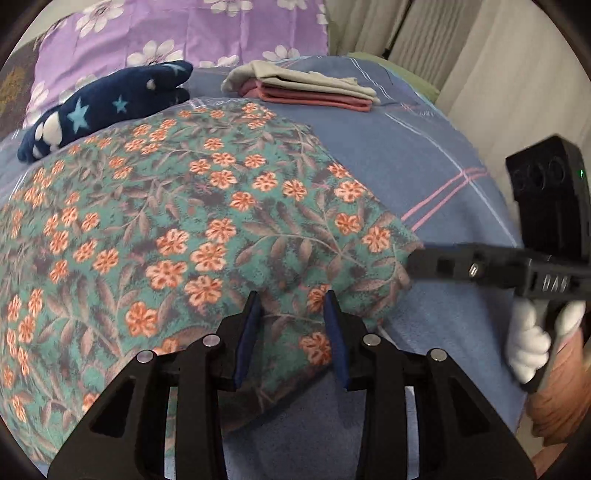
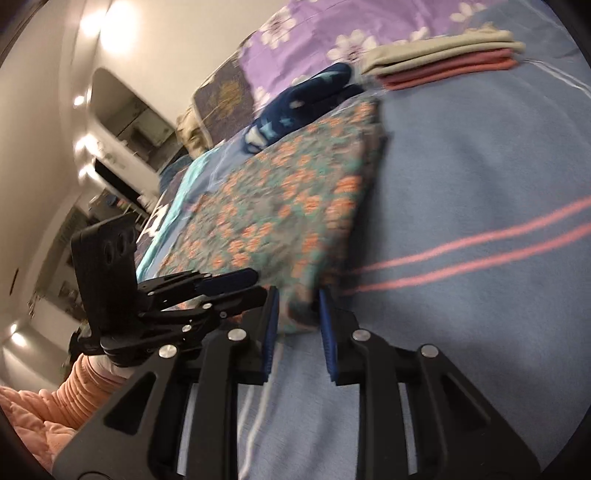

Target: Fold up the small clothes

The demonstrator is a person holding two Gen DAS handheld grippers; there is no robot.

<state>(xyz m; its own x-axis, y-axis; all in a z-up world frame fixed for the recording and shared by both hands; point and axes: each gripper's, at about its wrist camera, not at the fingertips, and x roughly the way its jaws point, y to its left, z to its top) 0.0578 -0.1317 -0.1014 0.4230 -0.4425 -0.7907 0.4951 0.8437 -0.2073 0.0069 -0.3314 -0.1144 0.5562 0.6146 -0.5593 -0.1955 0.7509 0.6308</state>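
Observation:
A teal cloth with orange flowers point(image 1: 192, 229) lies spread on the blue bedsheet point(image 1: 424, 177). My left gripper point(image 1: 293, 301) is open, its blue pads over the cloth's near edge. My right gripper point(image 2: 295, 295) is open with the cloth's near right corner point(image 2: 299, 310) between its pads; from the side it also shows in the left wrist view point(image 1: 413, 264), its tip at that corner. The cloth also shows in the right wrist view point(image 2: 280, 221), blurred. The left gripper point(image 2: 255, 284) shows there, just left of the corner.
A stack of folded beige and pink clothes point(image 1: 310, 86) lies at the back of the bed. A dark blue star-print garment point(image 1: 107, 107) lies at the back left, by a purple flowered pillow point(image 1: 166, 33). Curtains point(image 1: 461, 44) hang to the right.

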